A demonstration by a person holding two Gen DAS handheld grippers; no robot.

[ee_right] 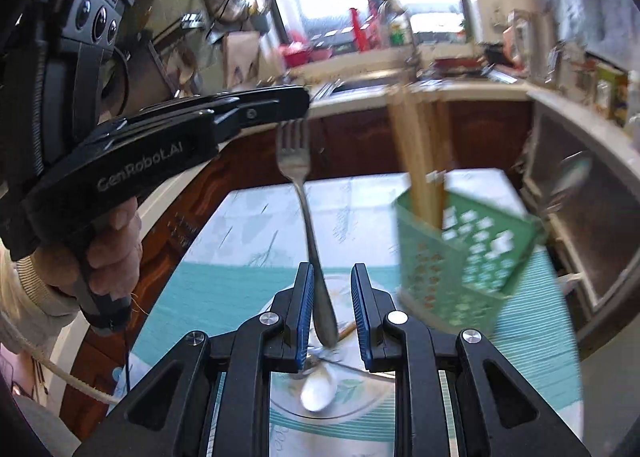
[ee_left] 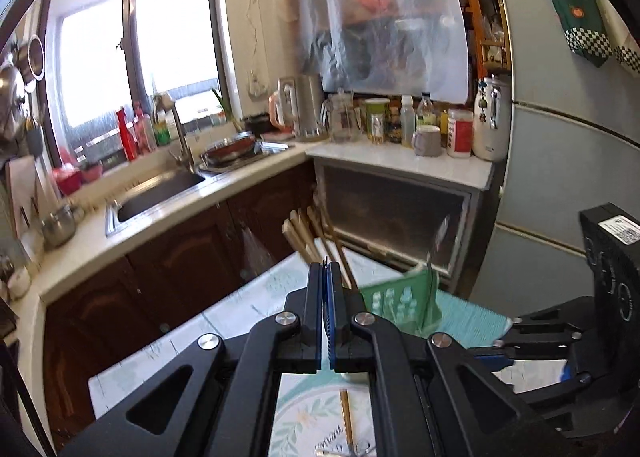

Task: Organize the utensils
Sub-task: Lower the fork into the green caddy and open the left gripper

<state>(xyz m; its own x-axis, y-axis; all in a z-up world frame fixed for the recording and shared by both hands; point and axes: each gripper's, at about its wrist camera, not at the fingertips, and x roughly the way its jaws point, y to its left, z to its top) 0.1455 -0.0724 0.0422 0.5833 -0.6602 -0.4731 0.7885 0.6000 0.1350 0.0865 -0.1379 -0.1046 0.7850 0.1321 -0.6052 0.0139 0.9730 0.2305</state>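
Above the patterned white-and-teal tablecloth, my left gripper has its jaws pressed together, empty. Right of the cloth's centre stands the green perforated plastic basket holding wooden chopsticks. My right gripper stands partly apart around the steel fork, tines up.

Bright window above sink, dark wooden cabinets, grey fridge.

Chopsticks in basket
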